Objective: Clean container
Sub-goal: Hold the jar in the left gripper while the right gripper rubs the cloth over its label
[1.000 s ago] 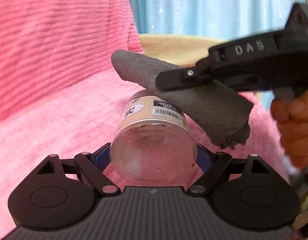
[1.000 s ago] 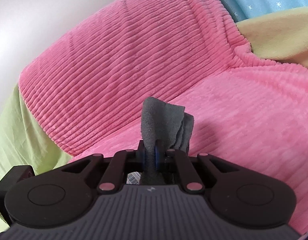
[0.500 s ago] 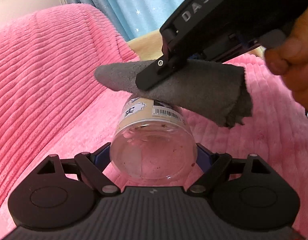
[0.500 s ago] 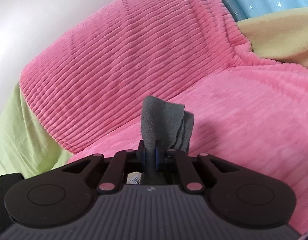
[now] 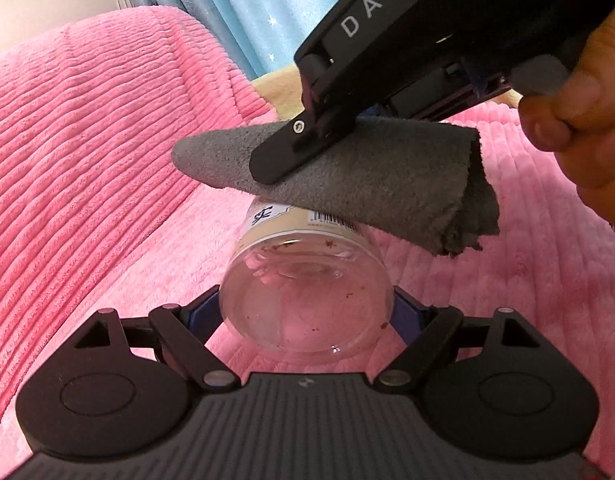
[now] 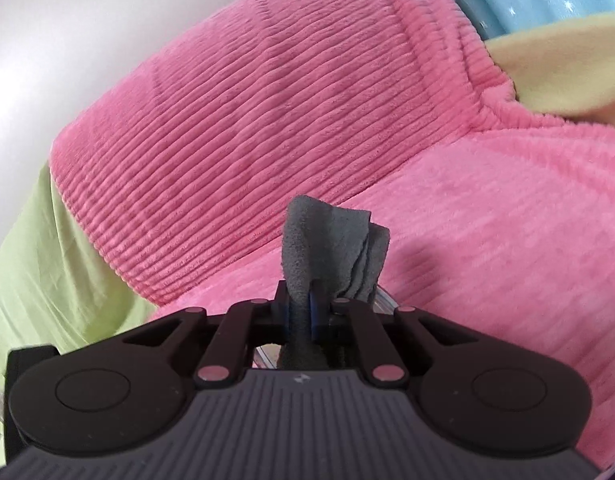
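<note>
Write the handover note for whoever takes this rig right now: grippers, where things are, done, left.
Left gripper: shut on the clear jar, held on its side with its clear base toward the left wrist camera.
Right gripper: shut on the folded grey cloth.
Position: the cloth lies across the jar's upper side at the label, above the pink blanket.
Done: both things are gripped and brought together.
Left: reddish specks still show inside the jar, so it is not clean yet; wiping inside is probably the next step.
</note>
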Demonstrator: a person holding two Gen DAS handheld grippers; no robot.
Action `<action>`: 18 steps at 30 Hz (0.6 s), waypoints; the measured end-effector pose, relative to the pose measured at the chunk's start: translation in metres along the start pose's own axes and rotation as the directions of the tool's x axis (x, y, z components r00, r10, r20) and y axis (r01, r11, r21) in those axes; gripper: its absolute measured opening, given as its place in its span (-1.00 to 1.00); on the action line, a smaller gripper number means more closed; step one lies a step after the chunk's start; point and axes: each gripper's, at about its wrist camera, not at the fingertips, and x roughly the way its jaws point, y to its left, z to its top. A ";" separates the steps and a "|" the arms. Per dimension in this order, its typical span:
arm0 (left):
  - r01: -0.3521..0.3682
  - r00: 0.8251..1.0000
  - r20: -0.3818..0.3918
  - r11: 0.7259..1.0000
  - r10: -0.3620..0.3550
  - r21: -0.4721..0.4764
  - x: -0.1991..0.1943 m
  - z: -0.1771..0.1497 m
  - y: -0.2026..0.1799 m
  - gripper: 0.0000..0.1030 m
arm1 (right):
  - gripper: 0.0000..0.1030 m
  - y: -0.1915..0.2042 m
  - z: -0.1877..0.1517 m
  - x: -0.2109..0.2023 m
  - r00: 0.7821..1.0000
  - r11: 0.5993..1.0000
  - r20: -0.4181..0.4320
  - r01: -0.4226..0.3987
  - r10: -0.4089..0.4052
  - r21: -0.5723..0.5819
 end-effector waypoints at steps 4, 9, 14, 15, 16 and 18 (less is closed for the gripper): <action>-0.001 1.000 -0.002 1.000 0.001 0.000 0.000 0.000 0.001 0.66 | -0.88 0.004 0.000 0.000 1.000 1.000 -0.003 -0.001 0.001 -0.006; 0.038 0.999 -0.013 0.996 -0.039 -0.080 0.003 0.001 0.012 0.66 | -0.88 0.006 0.002 0.003 1.000 1.000 -0.006 -0.006 0.006 -0.002; 0.165 0.985 0.010 0.933 -0.171 -0.320 0.006 -0.005 0.044 0.66 | -0.88 0.008 0.001 0.002 1.000 1.000 -0.004 -0.007 0.007 0.000; 0.163 0.986 0.010 0.934 -0.169 -0.317 0.006 -0.005 0.044 0.65 | -0.88 0.008 0.001 0.002 1.000 1.000 -0.004 -0.007 0.007 0.000; 0.155 0.987 0.008 0.940 -0.160 -0.305 0.006 -0.004 0.042 0.65 | -0.87 0.009 0.001 0.002 1.000 1.000 -0.006 -0.005 0.005 0.000; 0.138 0.990 0.003 0.950 -0.143 -0.280 0.005 -0.003 0.039 0.65 | -0.86 0.012 0.001 0.001 0.999 0.999 -0.033 -0.035 0.035 -0.009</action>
